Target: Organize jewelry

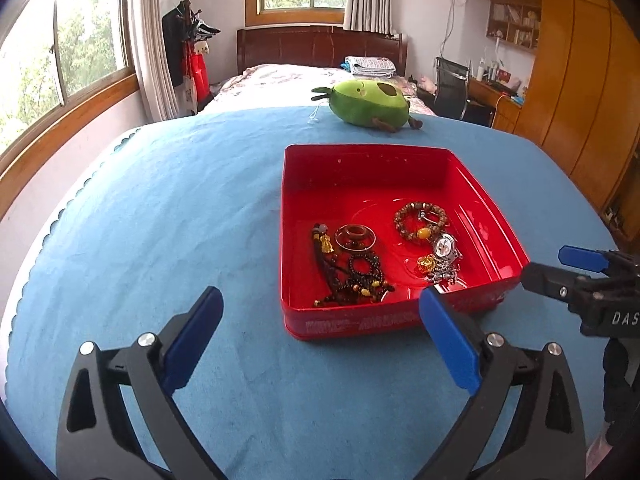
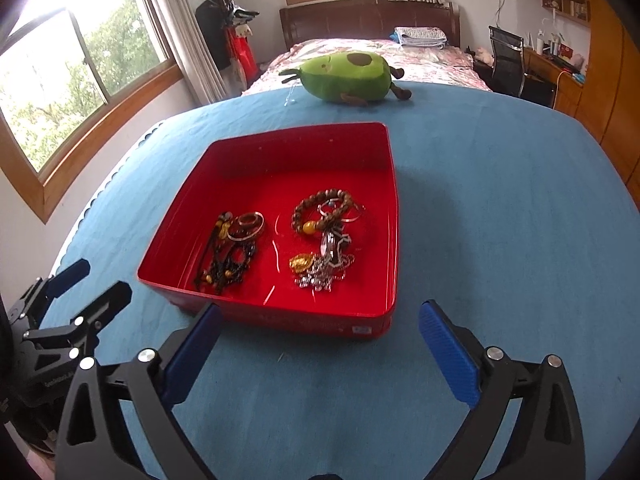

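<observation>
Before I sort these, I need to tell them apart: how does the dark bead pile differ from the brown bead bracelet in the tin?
The dark bead pile is near black, tangled and lies on the left; the brown bead bracelet is lighter, forms an open ring and lies on the right, farther back. Both have yellow beads and rest in the red tin.

Glossy red tin (image 1: 484,196) sits on matt blue cloth (image 1: 180,208).

Daylit bedroom: wood-framed windows (image 1: 68,52), bed (image 1: 304,76), wooden wardrobe (image 1: 576,80), desk chair (image 1: 452,88)
</observation>
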The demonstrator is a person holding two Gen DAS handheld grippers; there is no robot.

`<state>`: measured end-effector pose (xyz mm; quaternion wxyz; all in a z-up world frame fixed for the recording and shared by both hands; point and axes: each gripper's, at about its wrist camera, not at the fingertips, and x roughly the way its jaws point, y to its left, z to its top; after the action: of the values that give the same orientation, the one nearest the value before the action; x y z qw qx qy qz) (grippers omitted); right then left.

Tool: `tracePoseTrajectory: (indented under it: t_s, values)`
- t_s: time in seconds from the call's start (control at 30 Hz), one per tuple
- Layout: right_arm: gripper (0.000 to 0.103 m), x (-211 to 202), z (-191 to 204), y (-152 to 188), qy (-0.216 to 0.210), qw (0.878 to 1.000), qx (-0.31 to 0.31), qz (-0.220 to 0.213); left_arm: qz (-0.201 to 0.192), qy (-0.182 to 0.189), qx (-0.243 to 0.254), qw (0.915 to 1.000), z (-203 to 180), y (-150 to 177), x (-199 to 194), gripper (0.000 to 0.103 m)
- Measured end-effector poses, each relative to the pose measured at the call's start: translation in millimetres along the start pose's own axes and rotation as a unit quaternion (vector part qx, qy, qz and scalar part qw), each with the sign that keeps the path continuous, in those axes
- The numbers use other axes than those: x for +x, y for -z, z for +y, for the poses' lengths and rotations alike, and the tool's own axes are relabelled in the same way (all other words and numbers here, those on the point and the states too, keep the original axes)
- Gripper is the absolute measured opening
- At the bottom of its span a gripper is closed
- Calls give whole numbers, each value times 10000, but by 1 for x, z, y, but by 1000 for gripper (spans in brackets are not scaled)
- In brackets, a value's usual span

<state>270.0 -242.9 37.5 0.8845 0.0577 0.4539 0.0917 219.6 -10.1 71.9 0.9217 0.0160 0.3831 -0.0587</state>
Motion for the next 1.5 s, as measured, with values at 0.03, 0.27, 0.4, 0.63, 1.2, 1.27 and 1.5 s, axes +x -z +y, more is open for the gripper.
tracePoseTrajectory:
  t_s: [0.03, 0.27, 0.4, 0.63, 1.2, 1.27, 1.5]
  values:
    - [99, 0, 1, 2, -8, 10000, -3, 20, 8, 5, 23, 10000, -1, 0, 0, 98]
    - [99, 2, 1, 3, -43, 10000, 15, 88, 69, 33, 32, 10000, -2, 2, 2, 98]
    - [99, 10, 1, 2, -27, 9998, 39, 191, 259, 77, 17, 9996, -2, 3, 12, 98]
    - [99, 21, 0, 1, -40, 9993, 77, 355, 692, 125, -38, 9975, 1, 4, 34, 98]
    - [99, 39, 0, 3, -154, 9972, 167, 714, 1052, 169, -155, 9942, 6, -3, 56, 98]
    - [99, 40, 1, 3, -158, 9971, 162, 725, 1069, 169, -159, 9940, 6, -2, 58, 98]
    - [99, 39, 2, 2, -186, 9970, 158, 729, 1077, 141, -158, 9940, 7, -2, 59, 98]
